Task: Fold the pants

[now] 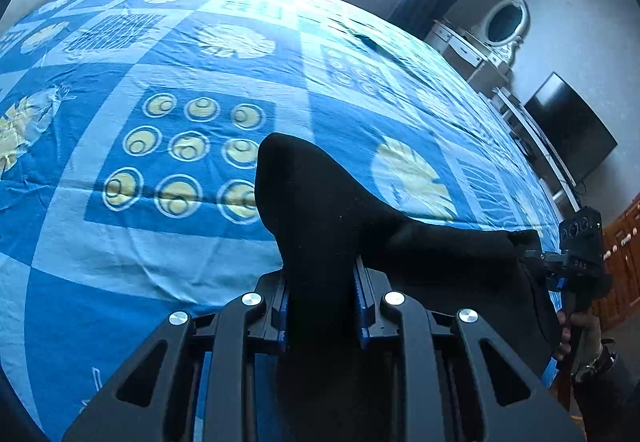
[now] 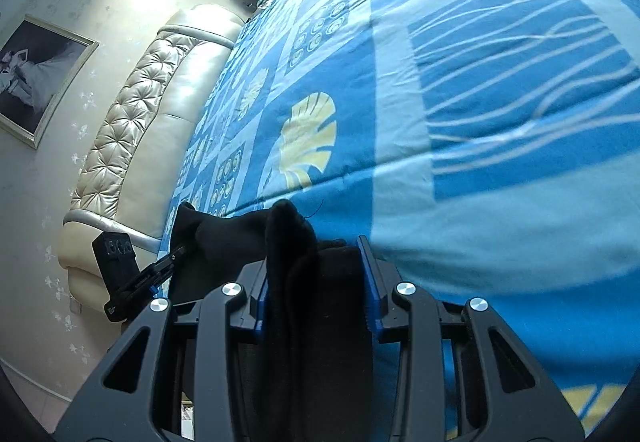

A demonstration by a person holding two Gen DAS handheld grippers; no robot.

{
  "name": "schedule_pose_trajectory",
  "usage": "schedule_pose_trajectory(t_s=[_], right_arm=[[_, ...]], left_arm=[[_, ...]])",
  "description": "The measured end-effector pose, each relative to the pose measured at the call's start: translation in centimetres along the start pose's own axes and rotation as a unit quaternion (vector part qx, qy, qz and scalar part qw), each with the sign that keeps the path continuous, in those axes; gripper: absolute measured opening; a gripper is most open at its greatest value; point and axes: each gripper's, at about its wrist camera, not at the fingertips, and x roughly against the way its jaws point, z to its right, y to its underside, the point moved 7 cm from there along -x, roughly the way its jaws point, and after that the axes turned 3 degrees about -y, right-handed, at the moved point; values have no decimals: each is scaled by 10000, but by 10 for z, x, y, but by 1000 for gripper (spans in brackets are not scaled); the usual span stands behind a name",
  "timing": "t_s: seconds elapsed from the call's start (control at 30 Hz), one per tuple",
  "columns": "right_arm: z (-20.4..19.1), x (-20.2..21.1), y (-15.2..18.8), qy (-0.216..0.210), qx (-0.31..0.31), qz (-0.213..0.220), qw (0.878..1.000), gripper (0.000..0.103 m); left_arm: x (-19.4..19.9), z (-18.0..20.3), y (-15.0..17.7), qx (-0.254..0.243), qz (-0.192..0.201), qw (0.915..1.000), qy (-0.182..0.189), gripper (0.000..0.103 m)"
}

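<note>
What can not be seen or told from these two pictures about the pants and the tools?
- Pants, left wrist view: the lower part is cut off by the frame's bottom edge and hidden behind the left tool; the fold state is unclear.
- Pants, right wrist view: only a bunched bit shows in the right tool.
- Hand, left wrist view: mostly hidden at the frame's edge.
- Bed: its near edge lies outside both views.

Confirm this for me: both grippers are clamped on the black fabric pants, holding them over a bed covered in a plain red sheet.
Not quite. The sheet is wrong: the bed sheet is blue, patterned with pale squares, yellow leaves and circles, as both wrist views show. The rest holds: the left gripper and the right gripper are each closed on the black fabric pants above the bed.
</note>
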Motion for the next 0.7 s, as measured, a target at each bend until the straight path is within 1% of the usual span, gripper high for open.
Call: schedule_pose_trajectory(t_s=[0.13, 0.33, 0.43, 0.53, 0.6, 0.63, 0.7], right_arm=[[5, -6, -1, -32, -120, -37, 9999, 35], [17, -5, 3, -287, -460, 8, 9985, 36], [21, -6, 3, -392, -604, 33, 9974, 36], [22, -6, 3, -430, -673, 54, 9968, 36], [24, -5, 3, -451, -730, 77, 9963, 36], [24, -4, 3, -460, -729, 77, 9962, 37], [23, -1, 3, -475, -688, 85, 9965, 43]], left_arm=[[-7, -8, 1, 136, -64, 9999, 70, 25], [-15, -13, 5, 196, -99, 9996, 148, 27], [-18, -16, 7, 228, -115, 9995, 183, 29], [-21, -19, 8, 296, -157, 9992, 222, 35], [-22, -20, 8, 340, -202, 9989, 257, 43], [-21, -21, 9, 359, -214, 9987, 287, 45], [-18, -22, 10, 429, -235, 9980, 397, 53]])
